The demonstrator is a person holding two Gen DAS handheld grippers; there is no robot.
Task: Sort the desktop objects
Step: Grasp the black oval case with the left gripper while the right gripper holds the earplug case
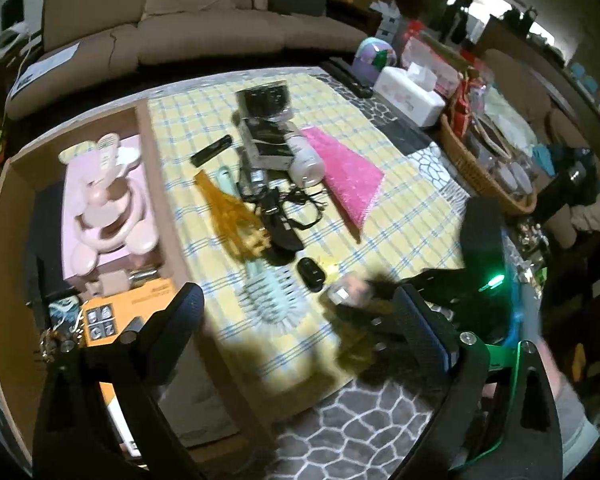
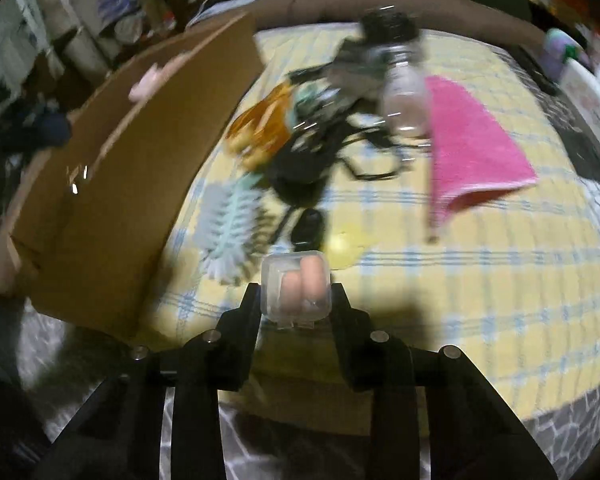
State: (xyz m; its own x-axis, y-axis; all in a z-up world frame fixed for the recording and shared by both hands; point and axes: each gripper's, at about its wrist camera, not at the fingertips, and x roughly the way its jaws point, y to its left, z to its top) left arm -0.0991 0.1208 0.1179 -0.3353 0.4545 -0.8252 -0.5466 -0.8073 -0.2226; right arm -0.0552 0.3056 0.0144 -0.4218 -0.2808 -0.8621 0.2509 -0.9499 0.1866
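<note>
R gripper (image 2: 296, 294) clamps a small clear case (image 2: 296, 286) w/ two peach plugs, lower centre of the R view — lifted off the cloth, prob. bound for the cardboard box (image 2: 112, 184) at left. L gripper (image 1: 300, 320) jaws wide apart, holding nothing, hovering near the teal hairbrush (image 1: 268, 296) — free for the next pick.

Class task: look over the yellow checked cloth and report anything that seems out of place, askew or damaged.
Nothing looks damaged or spilled. The unsorted heap is untidy: a white bottle lies on its side against the pink cloth, and black cords tangle beside the amber comb. The right gripper holds a clear earplug case.
</note>
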